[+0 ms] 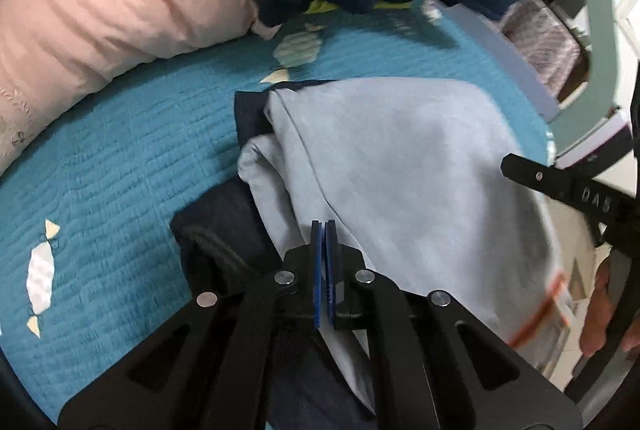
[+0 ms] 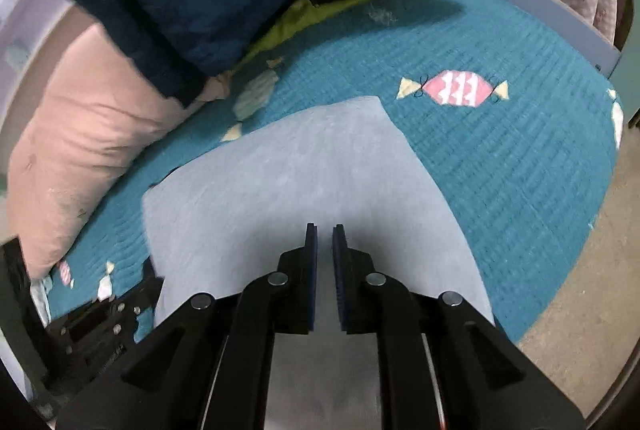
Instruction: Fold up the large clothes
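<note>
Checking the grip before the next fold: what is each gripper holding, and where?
Left gripper appears to pinch the light grey garment at its folded edge. Right gripper, jaws slightly apart above the garment, holds nothing visible.

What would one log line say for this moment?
left hand-held gripper: shut | right hand-held gripper: slightly open, empty | grey garment: folded on teal quilt

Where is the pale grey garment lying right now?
The pale grey garment lies on the teal quilted bedspread, just ahead of both grippers, with the pink pillow to its left in both wrist views.
</note>
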`<control>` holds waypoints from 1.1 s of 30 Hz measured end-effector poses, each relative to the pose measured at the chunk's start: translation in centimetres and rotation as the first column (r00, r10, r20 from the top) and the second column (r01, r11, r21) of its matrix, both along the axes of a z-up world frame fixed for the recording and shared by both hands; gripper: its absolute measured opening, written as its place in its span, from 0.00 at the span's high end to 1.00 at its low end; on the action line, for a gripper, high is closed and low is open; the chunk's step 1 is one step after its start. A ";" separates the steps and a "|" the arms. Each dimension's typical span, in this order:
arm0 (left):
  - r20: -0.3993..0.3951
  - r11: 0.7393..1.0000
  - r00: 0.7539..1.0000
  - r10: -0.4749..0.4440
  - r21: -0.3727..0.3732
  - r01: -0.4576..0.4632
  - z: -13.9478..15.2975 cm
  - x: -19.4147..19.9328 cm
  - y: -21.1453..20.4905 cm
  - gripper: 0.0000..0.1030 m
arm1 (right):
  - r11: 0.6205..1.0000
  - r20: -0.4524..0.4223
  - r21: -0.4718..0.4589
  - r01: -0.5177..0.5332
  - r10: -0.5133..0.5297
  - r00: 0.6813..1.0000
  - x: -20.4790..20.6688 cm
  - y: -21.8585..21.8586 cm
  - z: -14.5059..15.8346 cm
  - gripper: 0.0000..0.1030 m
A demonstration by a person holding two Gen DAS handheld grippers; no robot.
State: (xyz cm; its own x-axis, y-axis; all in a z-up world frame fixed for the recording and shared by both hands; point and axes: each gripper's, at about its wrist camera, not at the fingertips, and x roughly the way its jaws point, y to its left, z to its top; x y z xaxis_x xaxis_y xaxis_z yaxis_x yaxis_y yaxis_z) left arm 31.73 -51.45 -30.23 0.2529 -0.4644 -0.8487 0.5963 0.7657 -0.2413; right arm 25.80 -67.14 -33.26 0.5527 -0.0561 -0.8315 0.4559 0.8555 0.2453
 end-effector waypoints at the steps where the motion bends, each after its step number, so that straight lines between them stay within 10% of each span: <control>1: 0.001 1.000 1.000 -0.001 -0.009 0.001 0.2 -0.5 0.4 0.97 | 0.999 0.008 -0.042 -0.001 0.001 1.000 -1.5 0.7 0.6 0.91; 9: 0.021 0.999 1.000 -0.022 -0.047 0.023 -3.1 -6.3 1.2 0.97 | 0.989 -0.118 -0.028 0.144 -0.146 0.982 -6.5 -0.3 -6.1 0.91; 16: 0.033 1.000 0.999 0.001 0.014 -0.001 -1.2 -6.9 1.6 0.97 | 0.988 -0.086 0.032 0.154 -0.151 0.985 -7.0 -0.6 -3.5 0.88; 19: 0.050 0.999 0.999 0.013 0.037 -0.015 -0.7 -7.9 2.4 0.93 | 0.988 -0.018 0.045 0.146 -0.145 0.989 -8.6 1.0 -2.1 0.62; 20: 0.043 0.999 0.999 0.011 0.041 -0.013 -0.6 -8.1 2.5 0.91 | 0.987 0.008 0.053 0.150 -0.151 0.989 -9.1 1.6 -1.5 0.45; 24: 0.099 0.999 0.995 0.007 0.047 -0.012 0.8 -9.7 3.5 0.50 | 0.988 0.052 0.052 0.144 -0.147 0.988 -10.5 3.5 0.1 0.40; 33: 0.198 0.999 0.980 0.032 0.028 -0.039 5.1 -13.1 6.7 0.35 | 0.983 0.067 -0.079 0.164 -0.159 0.985 -14.2 8.6 3.5 0.27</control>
